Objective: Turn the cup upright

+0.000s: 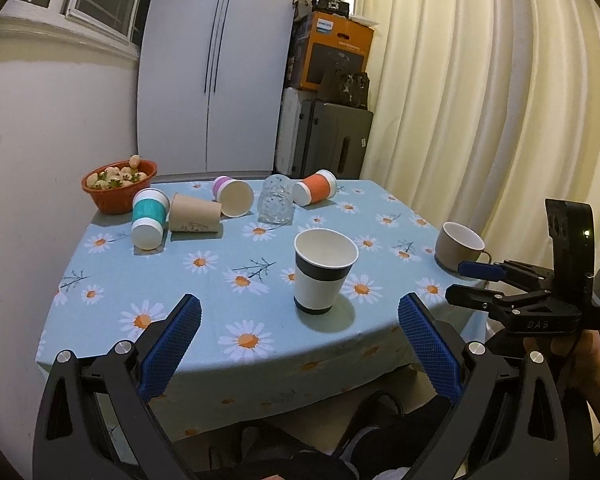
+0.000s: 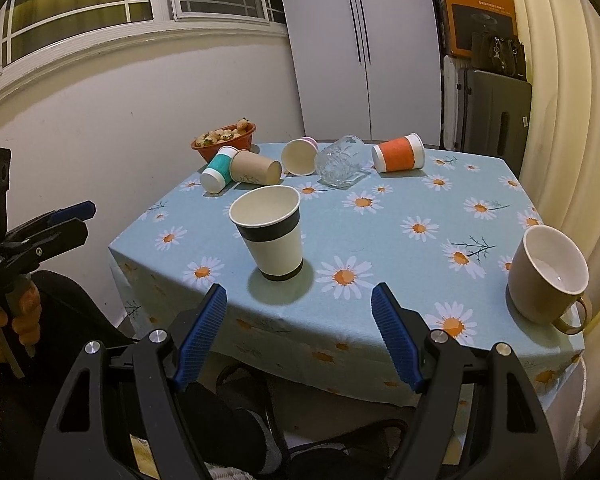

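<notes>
A white paper cup with a dark band (image 1: 323, 270) (image 2: 271, 232) stands upright near the table's front edge. At the back, several cups lie on their sides: a teal one (image 1: 149, 218) (image 2: 219, 170), a brown one (image 1: 194, 214) (image 2: 256, 167), a purple one (image 1: 233, 195) (image 2: 300, 156), a clear glass (image 1: 277, 200) (image 2: 340, 162) and an orange one (image 1: 315, 187) (image 2: 398, 153). My left gripper (image 1: 300, 320) is open and empty, just in front of the banded cup. My right gripper (image 2: 299, 312) is open and empty, also in front of it.
A tan mug (image 1: 458, 245) (image 2: 548, 276) stands upright at the table's right edge. A red bowl of fruit (image 1: 118, 184) (image 2: 225, 141) sits at the back left corner. The table wears a blue daisy cloth (image 1: 220, 280). A wall is left, curtains right, a cabinet behind.
</notes>
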Available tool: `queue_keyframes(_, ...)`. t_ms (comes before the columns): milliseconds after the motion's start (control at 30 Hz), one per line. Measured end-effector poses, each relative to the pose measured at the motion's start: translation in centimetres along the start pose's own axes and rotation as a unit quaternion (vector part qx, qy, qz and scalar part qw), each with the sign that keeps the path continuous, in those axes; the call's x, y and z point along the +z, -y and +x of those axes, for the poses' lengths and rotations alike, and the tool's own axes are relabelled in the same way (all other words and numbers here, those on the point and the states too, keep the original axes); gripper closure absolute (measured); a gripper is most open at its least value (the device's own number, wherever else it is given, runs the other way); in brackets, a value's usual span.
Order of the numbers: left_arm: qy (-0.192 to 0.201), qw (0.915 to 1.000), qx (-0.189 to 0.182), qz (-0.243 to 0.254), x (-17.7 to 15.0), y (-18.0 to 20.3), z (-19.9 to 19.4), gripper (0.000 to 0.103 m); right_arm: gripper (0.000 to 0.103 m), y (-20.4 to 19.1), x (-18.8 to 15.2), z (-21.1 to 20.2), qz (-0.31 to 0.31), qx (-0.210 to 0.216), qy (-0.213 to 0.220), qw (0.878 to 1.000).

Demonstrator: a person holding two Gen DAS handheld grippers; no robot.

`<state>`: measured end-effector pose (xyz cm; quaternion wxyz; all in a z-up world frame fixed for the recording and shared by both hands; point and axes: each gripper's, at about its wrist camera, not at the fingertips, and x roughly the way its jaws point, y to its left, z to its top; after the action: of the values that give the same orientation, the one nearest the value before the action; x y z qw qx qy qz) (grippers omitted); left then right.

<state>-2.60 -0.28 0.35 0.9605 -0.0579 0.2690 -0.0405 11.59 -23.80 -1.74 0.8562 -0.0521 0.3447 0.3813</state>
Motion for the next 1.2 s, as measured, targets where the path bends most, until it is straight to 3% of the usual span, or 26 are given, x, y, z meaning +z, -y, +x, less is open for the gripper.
queue_keyframes(1200, -0.027, 0.9996, 0.006, -0.006, -0.14, 0.55, 0.60, 0.006, 0.028, -0.59, 0.95, -0.40, -0.001, 0.000, 0.006, 1.000)
